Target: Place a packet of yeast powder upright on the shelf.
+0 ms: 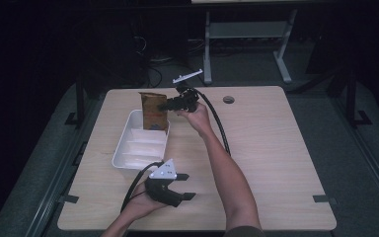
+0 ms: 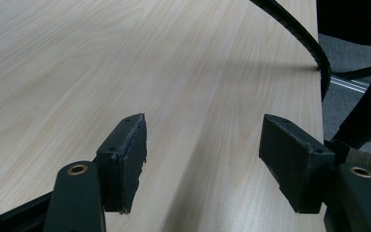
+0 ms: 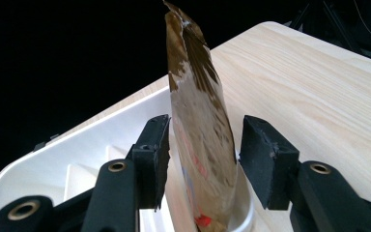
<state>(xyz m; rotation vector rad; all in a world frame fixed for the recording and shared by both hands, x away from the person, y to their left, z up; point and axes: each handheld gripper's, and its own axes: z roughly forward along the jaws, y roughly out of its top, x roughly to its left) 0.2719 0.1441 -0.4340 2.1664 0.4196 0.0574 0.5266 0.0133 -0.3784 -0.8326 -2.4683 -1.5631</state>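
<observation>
A brown paper pouch (image 1: 152, 111) stands upright at the far end of a white ribbed tray (image 1: 137, 148) on the table's left half. My right gripper (image 1: 163, 105) reaches in from the right at the height of the pouch's top. In the right gripper view the pouch (image 3: 198, 96) rises between the jaws of this gripper (image 3: 205, 130), which stands open; the left jaw is close against it, the right one a little apart, with the tray wall (image 3: 101, 130) beneath. My left gripper (image 1: 187, 186) hovers open near the table's front edge, with nothing but bare wood between its jaws (image 2: 203, 130).
The right forearm (image 1: 224, 165) crosses the table's middle, and the gripper's black cable (image 1: 219, 123) arcs beside it. A round grommet hole (image 1: 228, 99) sits at the far edge. A grey metal frame (image 1: 246, 32) stands on the floor beyond the table.
</observation>
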